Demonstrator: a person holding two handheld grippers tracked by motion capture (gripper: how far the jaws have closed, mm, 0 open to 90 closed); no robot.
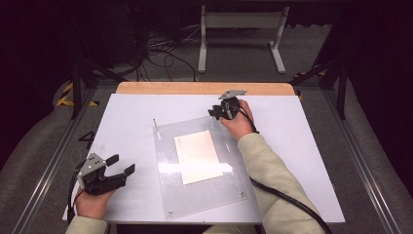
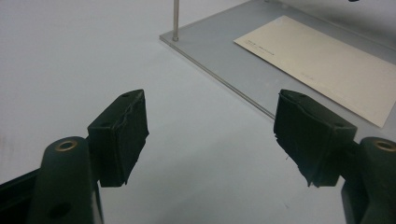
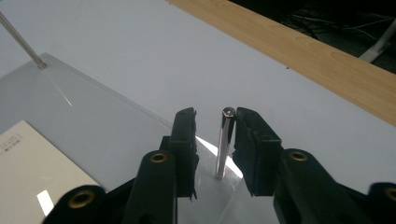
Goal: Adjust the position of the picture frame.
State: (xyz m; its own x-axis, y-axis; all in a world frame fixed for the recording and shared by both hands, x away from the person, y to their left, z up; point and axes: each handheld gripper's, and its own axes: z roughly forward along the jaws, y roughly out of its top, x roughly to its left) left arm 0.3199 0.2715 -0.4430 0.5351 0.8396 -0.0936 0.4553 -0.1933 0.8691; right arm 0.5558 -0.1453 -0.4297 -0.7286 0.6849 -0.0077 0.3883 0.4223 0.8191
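Observation:
A clear acrylic plate (image 1: 204, 195) lies on the white table with a cream sheet (image 1: 197, 156) in its middle. A thin metal pin (image 1: 155, 124) stands upright at its far left corner. At the far right corner my right gripper (image 1: 214, 113) is down over another upright pin (image 3: 226, 140). In the right gripper view that gripper (image 3: 215, 121) is narrowly open around the pin, which touches the right jaw with a gap to the left one. My left gripper (image 1: 122, 164) rests near the table's front left, open wide (image 2: 212, 107) and holding nothing, pointing toward the plate (image 2: 224, 51).
Small screws (image 1: 169, 213) sit in the plate's near corners. A wooden strip (image 1: 204, 87) borders the table's far edge. Beyond it on the floor are a white frame (image 1: 241, 19) and loose cables (image 1: 160, 48). A black cable (image 1: 287, 195) trails along the right sleeve.

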